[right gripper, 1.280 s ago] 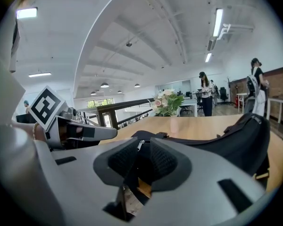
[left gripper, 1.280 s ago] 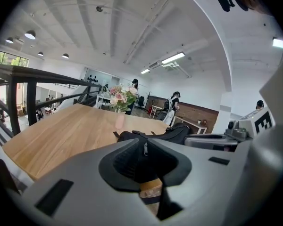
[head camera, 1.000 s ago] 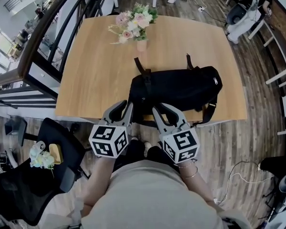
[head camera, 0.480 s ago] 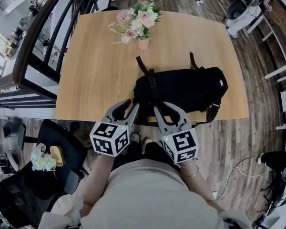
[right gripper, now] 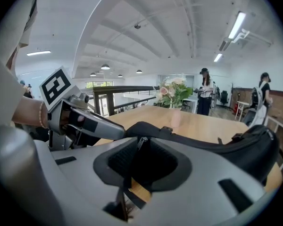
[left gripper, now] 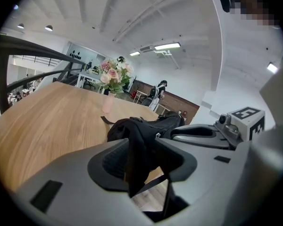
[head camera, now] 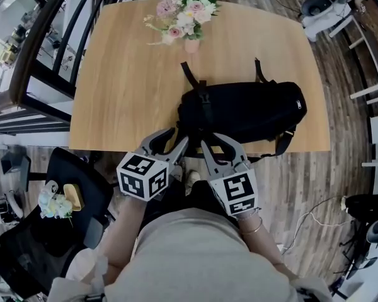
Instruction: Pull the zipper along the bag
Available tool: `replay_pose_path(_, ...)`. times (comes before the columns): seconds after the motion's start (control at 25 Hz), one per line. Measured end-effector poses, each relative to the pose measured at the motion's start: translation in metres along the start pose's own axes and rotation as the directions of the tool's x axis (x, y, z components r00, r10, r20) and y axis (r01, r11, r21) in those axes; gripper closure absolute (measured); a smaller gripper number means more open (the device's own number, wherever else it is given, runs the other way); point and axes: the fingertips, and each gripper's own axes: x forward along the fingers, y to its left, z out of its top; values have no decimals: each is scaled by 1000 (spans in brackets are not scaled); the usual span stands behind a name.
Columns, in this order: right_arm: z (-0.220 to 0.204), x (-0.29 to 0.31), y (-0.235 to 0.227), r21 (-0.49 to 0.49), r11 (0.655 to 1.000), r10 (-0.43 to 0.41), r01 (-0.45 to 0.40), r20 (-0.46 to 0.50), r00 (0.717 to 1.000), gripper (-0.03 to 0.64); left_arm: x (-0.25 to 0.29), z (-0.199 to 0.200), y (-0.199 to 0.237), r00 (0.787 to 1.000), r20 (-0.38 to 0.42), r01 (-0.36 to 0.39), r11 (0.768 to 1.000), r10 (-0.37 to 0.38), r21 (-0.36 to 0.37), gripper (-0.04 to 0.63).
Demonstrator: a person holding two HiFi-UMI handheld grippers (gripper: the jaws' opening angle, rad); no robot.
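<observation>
1. Bag [head camera: 239,112]: plain black, straps included.
2. Counter [head camera: 126,87]: light honey wood with fine grain.
3. Flowers [head camera: 183,14]: pink and cream blooms, green leaves; vase [head camera: 192,44] pale pink.
4. Left gripper [head camera: 176,140] and right gripper [head camera: 211,142]: grey, with black-and-white square markers on their cubes.
5. Floor [head camera: 315,187]: dark brown planks.

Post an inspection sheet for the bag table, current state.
Surface: wooden table, holds bag and vase.
Job's things: black bag lying near the front edge; zipper pull at its near end.
Clutter: flower vase at the far edge.
Grippers: left gripper jaws have just been opening, bag fabric between them; right gripper jaws apart, zipper pull in the gap.
Cables: white cable on the floor, right.
Surroundings: black chair left, railing beyond.
</observation>
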Motion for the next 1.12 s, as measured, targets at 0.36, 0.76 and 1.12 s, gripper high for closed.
replay_pose_path(0.36, -13, 4, -2, 17, 1000, -11, 11, -21, 1000, 532, 7, -12, -2, 998, -30, 56, 993, -60, -102, 425)
replay_pose_path(0.76, -10, 13, 9, -177, 983, -42, 37, -22, 999, 532, 13, -28, 5, 993, -64, 92, 985, -103, -148, 445)
replay_pose_path(1.12, -22, 24, 19, -173, 985, -22, 12, -60, 998, 532, 12, -33, 0, 990, -52, 125, 979, -135, -162, 540)
